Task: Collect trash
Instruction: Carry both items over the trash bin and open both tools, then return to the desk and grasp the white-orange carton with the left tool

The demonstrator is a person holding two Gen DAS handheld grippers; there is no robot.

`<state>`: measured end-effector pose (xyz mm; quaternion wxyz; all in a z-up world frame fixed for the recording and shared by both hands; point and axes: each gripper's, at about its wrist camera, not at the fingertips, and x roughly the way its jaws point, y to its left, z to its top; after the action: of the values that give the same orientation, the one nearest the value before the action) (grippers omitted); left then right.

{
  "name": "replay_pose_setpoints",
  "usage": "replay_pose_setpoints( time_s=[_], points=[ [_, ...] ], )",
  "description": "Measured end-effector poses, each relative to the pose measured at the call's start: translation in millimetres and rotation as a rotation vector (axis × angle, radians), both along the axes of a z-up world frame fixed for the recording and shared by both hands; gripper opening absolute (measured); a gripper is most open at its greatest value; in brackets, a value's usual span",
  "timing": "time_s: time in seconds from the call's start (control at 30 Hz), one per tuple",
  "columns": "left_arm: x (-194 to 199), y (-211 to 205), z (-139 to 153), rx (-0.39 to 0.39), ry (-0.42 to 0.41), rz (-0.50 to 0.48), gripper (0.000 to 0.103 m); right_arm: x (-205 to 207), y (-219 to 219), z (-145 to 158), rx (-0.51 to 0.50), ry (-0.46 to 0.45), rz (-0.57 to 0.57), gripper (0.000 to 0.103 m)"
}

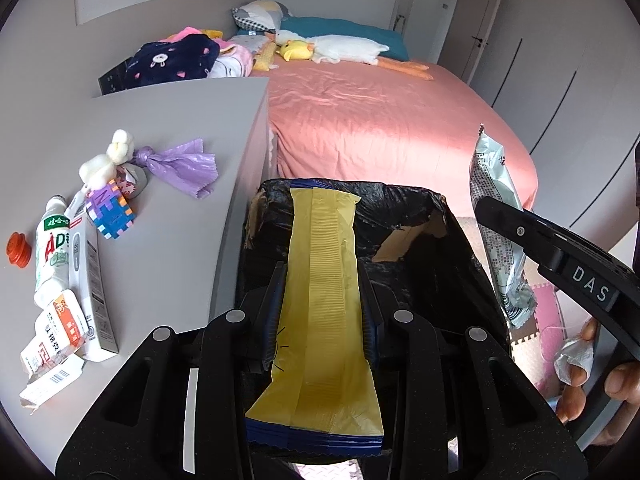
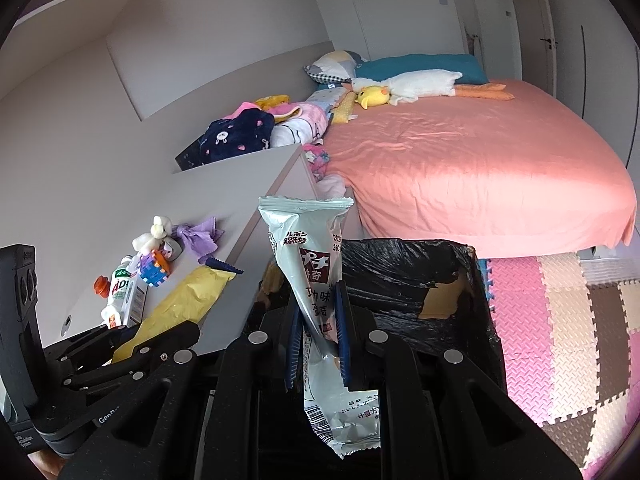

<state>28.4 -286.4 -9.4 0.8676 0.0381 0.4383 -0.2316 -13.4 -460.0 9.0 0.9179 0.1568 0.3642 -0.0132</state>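
Note:
My left gripper point(image 1: 320, 276) is shut on a long yellow wrapper point(image 1: 324, 264) and holds it over the open cardboard bin lined with a black bag point(image 1: 400, 208). My right gripper point(image 2: 318, 300) is shut on a silver snack wrapper point(image 2: 308, 248), held upright over the near rim of the same bin point(image 2: 404, 276). The silver wrapper also shows in the left wrist view point(image 1: 496, 216), to the right of the bin. The yellow wrapper shows in the right wrist view point(image 2: 180, 304), left of the bin.
A grey cabinet top point(image 1: 160, 152) left of the bin holds a drink bottle point(image 1: 52, 256), an orange cap point(image 1: 18, 250), cartons point(image 1: 90, 284), a purple bag scrap point(image 1: 180, 166) and a foam cube point(image 1: 110, 210). A pink bed point(image 1: 380, 120) lies behind. Foam floor mats point(image 2: 560, 320) lie at the right.

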Motion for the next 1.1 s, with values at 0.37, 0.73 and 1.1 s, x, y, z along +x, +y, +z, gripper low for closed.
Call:
replay_pose_setpoints(
  time_s=[0.37,0.73,1.1],
  points=[
    [-2.6,-9.6,-11.9,0.055,-0.004,-0.036,0.097,-1.9,-23.5,-12.7,-0.005,0.037,-0.142,0.085],
    [-4.3,23.3,-6.8,0.067,-0.033,0.026,0.097,3.7,-4.1,-15.6,-0.001,0.041,-0.083,0.085],
    [-7.9,66.3,-3.1,0.098,-0.058,0.078,0.097,13.7,40.2,-12.8,-0.034,0.036,0.009,0.085]
  ],
)
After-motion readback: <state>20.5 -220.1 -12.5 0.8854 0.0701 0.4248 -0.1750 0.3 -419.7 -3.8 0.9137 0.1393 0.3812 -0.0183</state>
